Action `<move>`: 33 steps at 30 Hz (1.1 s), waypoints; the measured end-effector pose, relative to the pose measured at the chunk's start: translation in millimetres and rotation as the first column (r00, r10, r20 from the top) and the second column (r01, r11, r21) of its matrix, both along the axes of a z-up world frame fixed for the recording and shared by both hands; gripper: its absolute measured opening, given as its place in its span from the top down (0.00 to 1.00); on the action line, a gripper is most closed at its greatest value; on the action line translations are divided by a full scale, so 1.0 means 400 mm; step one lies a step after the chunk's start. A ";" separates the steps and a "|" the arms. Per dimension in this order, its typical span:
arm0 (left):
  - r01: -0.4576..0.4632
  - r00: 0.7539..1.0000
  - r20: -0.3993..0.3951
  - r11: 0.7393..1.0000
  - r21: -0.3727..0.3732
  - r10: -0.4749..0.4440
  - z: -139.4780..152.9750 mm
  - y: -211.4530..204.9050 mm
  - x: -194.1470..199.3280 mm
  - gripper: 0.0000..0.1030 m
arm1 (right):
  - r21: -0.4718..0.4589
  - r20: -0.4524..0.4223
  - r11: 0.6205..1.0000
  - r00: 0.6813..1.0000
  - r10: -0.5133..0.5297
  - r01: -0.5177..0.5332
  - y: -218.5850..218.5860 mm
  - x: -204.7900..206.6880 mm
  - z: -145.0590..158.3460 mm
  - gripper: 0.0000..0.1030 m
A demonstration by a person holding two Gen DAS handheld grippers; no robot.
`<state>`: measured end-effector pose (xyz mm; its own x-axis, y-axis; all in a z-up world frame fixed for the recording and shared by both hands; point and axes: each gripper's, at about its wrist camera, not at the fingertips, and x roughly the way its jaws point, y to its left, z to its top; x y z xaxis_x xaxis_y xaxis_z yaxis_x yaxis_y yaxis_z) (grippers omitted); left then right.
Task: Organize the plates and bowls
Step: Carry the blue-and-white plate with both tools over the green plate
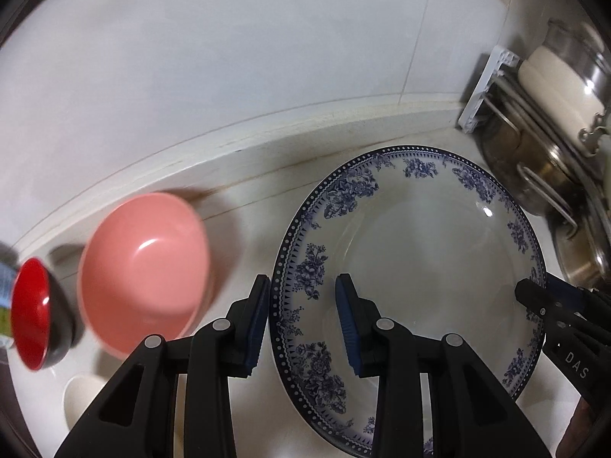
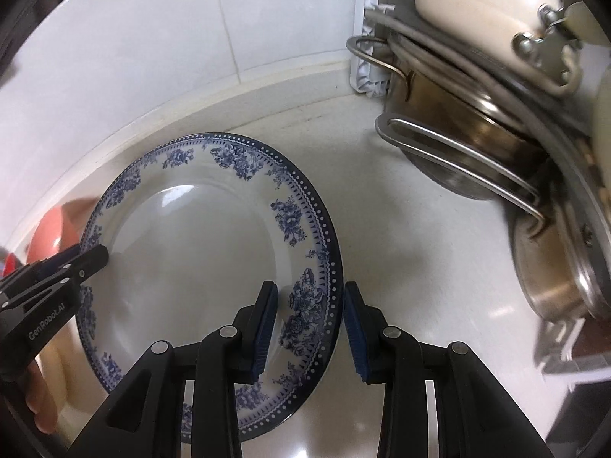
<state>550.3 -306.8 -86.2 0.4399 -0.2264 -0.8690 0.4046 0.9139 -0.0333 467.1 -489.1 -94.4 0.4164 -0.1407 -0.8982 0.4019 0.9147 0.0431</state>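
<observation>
On the white counter (image 1: 382, 152) by the tiled wall, your left gripper (image 1: 301, 324) and right gripper (image 2: 310, 328), both open, straddle opposite rims of the plate (image 1: 412, 267). The pink bowl (image 1: 145, 271) and red bowl (image 1: 32, 313) seem to remain unsorted.

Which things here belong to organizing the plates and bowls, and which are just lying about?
Job:
blue floral plate
pink bowl
red and black bowl
left gripper
right gripper

Lying about:
steel pots
cream pot
white rack
</observation>
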 end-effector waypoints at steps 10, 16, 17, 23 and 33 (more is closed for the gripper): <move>-0.066 0.997 0.031 0.997 -0.041 0.067 0.088 0.165 -0.106 0.66 | -0.048 0.051 0.998 0.997 0.050 -0.047 -0.008 -0.022 0.041 0.65; -0.122 0.990 0.067 0.992 -0.042 0.125 0.122 0.295 -0.165 0.66 | -0.072 0.081 0.993 0.992 0.096 -0.090 0.008 -0.036 0.042 0.65; -0.128 0.989 0.068 0.991 -0.040 0.130 0.125 0.311 -0.169 0.66 | -0.068 0.086 0.992 0.991 0.108 -0.102 0.013 -0.035 0.040 0.65; -0.202 0.977 0.063 0.978 -0.056 0.205 0.138 0.446 -0.239 0.66 | -0.074 0.103 0.984 0.980 0.170 -0.163 0.087 -0.046 0.039 0.65; -0.351 0.932 0.075 0.935 -0.055 0.354 0.155 0.673 -0.360 0.66 | -0.073 0.115 0.948 0.942 0.315 -0.309 0.295 -0.096 0.062 0.65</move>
<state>406.1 -37.6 -24.2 0.5670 -0.0773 -0.8201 0.0596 0.9968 -0.0528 428.8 -371.2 -69.4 0.5542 -0.0319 -0.8318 0.0907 0.9956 0.0223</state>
